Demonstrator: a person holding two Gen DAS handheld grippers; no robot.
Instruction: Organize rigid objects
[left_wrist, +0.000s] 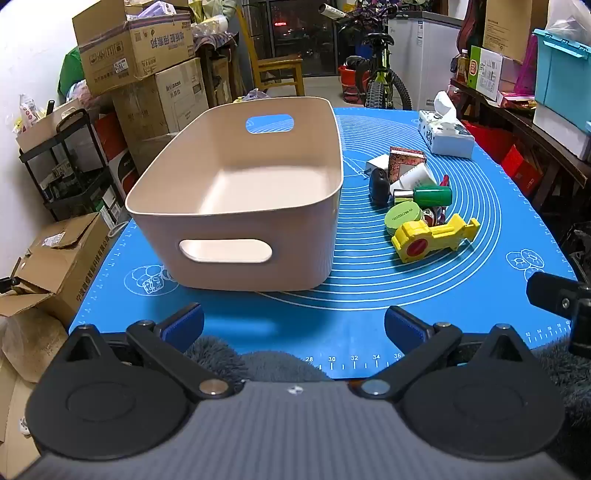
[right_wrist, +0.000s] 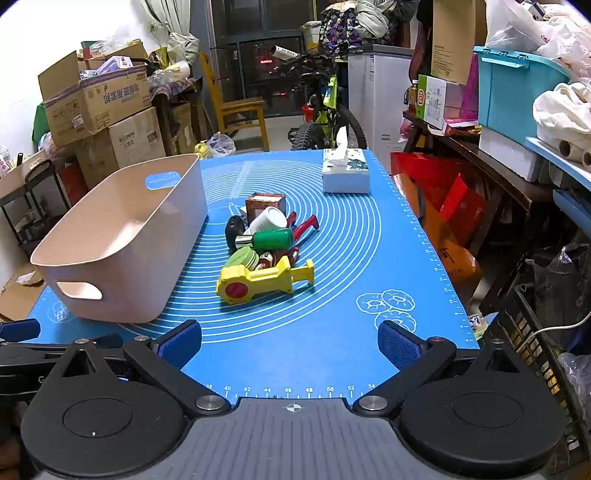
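Note:
An empty beige bin with handle slots stands on the blue mat. To its right lies a heap of small items: a yellow tool with a red dial, a green round tin, a green-capped bottle, a white tube, a patterned box, a black object and red-handled pliers. My left gripper is open before the bin. My right gripper is open short of the heap.
A tissue box sits at the mat's far right. Cardboard boxes and a black rack crowd the left. A bicycle stands behind the table. Shelves and a blue crate line the right side.

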